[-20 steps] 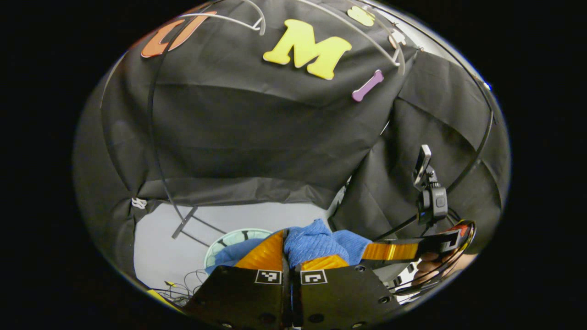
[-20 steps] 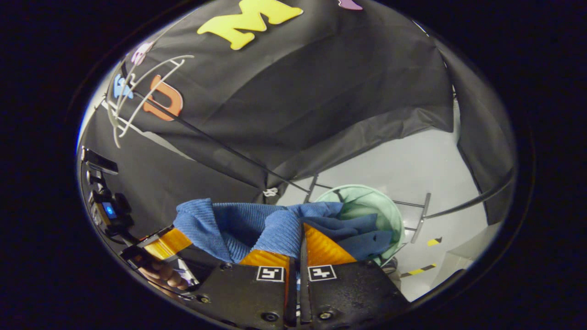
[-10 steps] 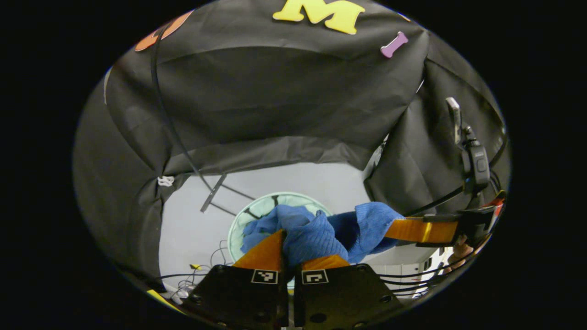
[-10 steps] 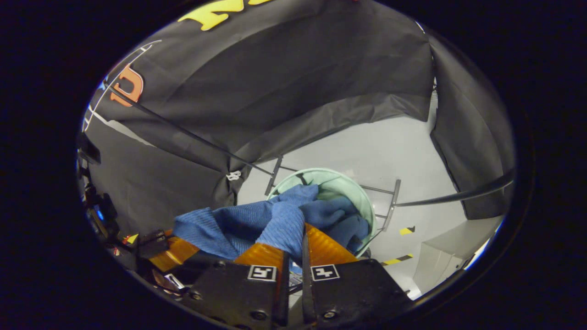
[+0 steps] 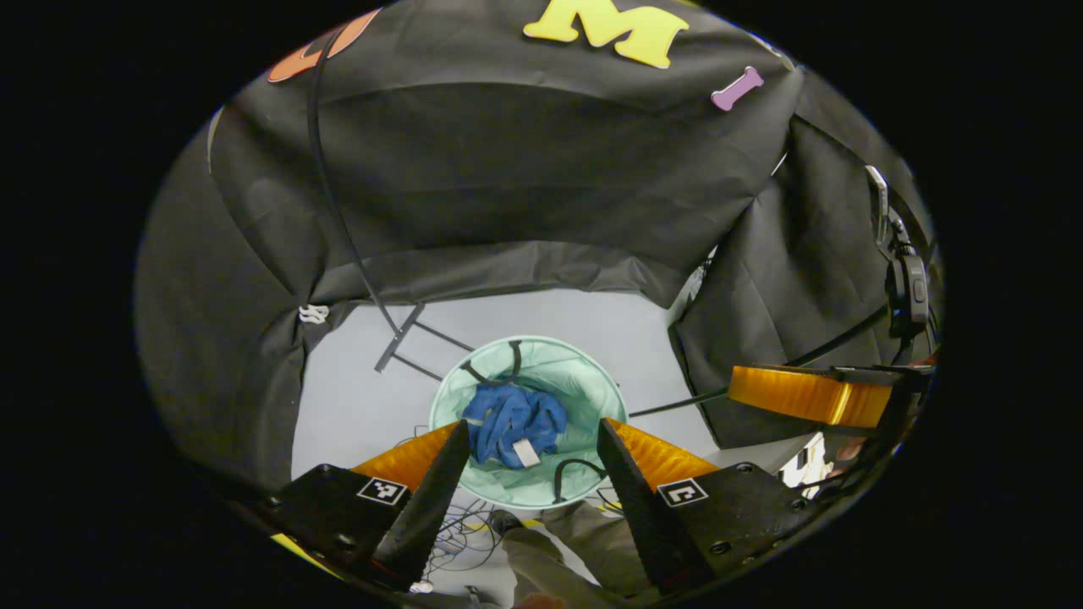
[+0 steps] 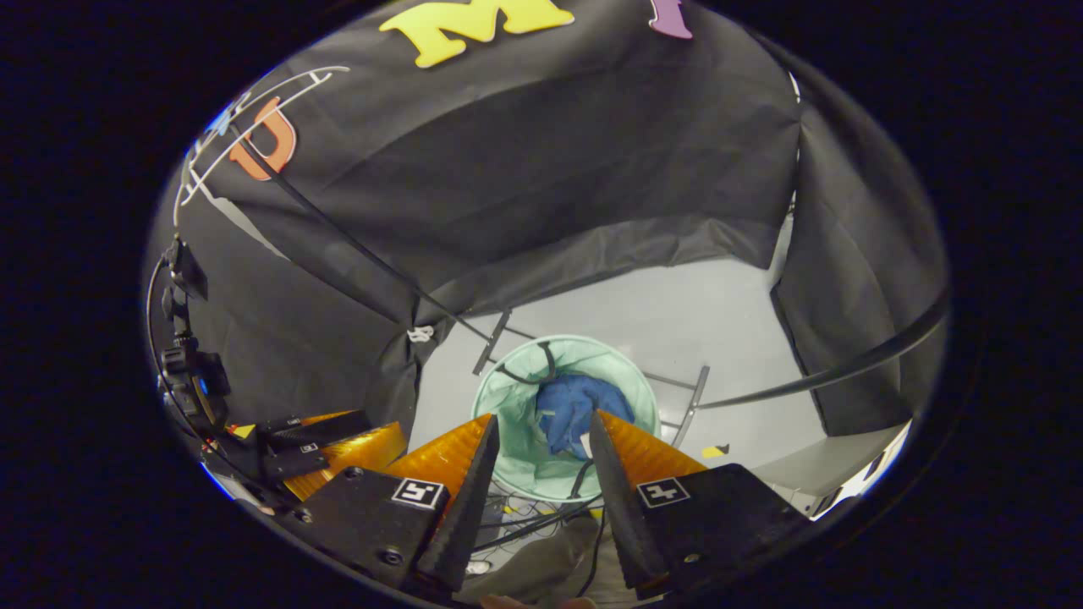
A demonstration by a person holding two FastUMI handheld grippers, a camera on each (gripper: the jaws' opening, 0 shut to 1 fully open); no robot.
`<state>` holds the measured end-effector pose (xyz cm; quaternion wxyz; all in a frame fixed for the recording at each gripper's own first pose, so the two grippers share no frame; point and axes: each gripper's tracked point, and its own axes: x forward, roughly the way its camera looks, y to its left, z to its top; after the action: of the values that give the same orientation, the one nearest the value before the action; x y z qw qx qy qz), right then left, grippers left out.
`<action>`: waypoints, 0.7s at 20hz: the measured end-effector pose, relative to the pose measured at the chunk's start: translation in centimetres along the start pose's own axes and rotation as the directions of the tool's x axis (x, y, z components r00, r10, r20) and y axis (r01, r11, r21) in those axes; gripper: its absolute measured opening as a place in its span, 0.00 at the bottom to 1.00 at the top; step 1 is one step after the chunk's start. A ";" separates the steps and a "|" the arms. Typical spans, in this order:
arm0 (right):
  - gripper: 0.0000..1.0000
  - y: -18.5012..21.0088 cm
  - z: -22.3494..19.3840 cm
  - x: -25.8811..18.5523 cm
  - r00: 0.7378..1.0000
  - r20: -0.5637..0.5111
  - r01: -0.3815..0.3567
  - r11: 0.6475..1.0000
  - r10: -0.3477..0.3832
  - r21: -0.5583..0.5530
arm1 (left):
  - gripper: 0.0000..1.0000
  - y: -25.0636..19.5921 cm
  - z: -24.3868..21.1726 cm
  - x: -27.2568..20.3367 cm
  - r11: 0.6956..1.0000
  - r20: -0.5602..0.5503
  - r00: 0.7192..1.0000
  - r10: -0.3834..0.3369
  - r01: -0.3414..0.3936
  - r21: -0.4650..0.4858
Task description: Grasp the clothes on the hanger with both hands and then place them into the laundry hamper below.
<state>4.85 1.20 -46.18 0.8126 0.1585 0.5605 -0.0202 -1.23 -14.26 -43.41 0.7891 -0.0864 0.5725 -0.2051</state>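
Both my grippers are spread wide and hold nothing: my left gripper (image 5: 533,436) and my right gripper (image 6: 541,427) hang above the laundry hamper (image 5: 584,389), with the blue clothes (image 5: 512,414) bunched inside it. I judge the drop done, so I should lift both straight up, clear of the rim. Farther off, the hamper stands on a pale grey floor (image 6: 677,313), with rack feet (image 5: 398,342) beside it

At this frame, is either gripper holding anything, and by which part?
Nothing is held. The left gripper and right gripper are both open, and the blue knitted garment lies loose inside the pale green mesh laundry hamper.
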 end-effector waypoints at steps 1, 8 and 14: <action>0.69 0.0 0.0 -1.2 0.999 0.036 -0.001 1.000 0.001 -0.003 | 0.93 0.1 0.2 -0.9 1.000 0.022 1.000 -0.002 0.001 0.006; 0.81 0.0 1.9 -12.5 0.936 0.339 0.122 0.991 -0.096 -0.057 | 0.97 0.4 4.6 -9.4 0.995 0.218 0.975 0.032 -0.053 0.090; 0.81 0.1 4.9 -23.5 0.814 0.567 0.217 0.971 -0.124 -0.098 | 0.97 -0.2 9.2 -17.8 0.984 0.478 0.876 0.065 -0.136 0.115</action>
<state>0.61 -3.43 -23.04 0.9452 0.0299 0.3111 -0.0939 2.72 -7.82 -24.89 0.9185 -0.0460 0.3504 -0.1776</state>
